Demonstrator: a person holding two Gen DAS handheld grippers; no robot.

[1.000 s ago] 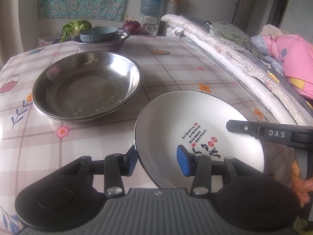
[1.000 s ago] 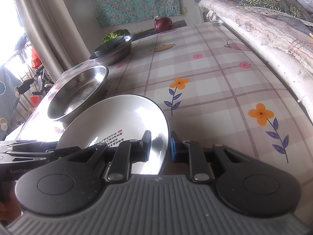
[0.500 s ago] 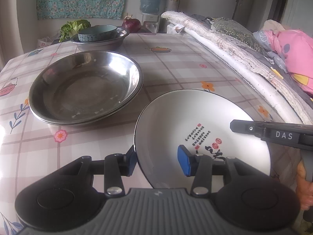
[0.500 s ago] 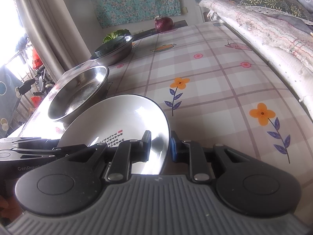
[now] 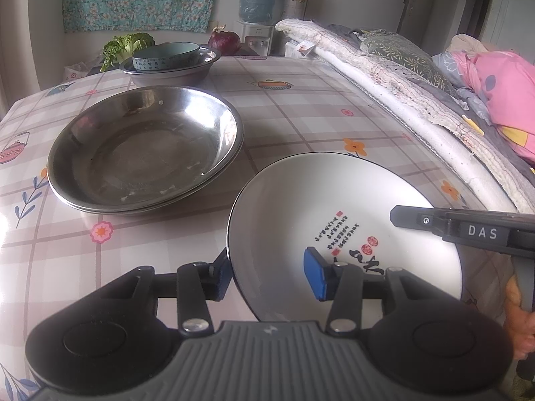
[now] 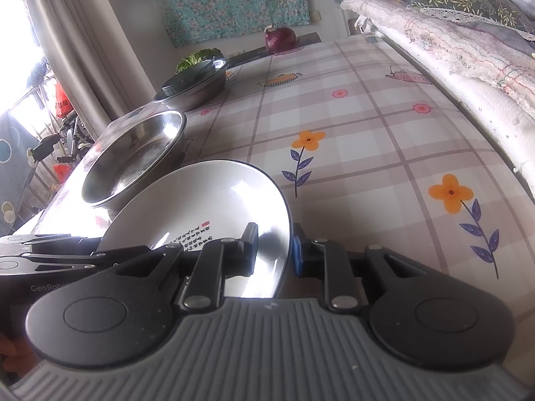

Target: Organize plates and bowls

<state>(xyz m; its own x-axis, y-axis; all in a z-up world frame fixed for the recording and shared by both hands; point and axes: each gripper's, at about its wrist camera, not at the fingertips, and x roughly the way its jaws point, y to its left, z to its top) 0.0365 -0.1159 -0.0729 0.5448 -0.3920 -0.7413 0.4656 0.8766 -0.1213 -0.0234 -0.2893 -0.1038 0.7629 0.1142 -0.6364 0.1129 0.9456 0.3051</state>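
Right gripper (image 6: 275, 249): clenched on the right-hand rim of the white plate (image 6: 214, 207), black finger inside the dish, blue-padded finger outside, the rim pinched between them.

Left gripper (image 5: 269, 275): jaws part-way apart, straddling the plate's near left rim. One blue pad (image 5: 314, 277) lies over the plate's inner face, the other sits outside and below the edge. Whether the pads press on the rim cannot be told.

White plate: ceramic, dark rim, red and black script printed inside. Near part of the table (image 5: 301, 107), right of the steel dishes, tilted, with its right side raised.

Steel dishes (image 5: 147, 147): two wide shallow ones, nested, just left of the plate and a little farther off.

Steel basin (image 5: 174, 70): far left of the table, with a teal bowl (image 5: 165, 55) standing in it.

Table: checked cloth with flowers and teapots.

Far edge: leafy greens (image 5: 125, 45), red onion (image 5: 224, 38).

Right side: folded bedding (image 5: 384, 67) along the table's edge.
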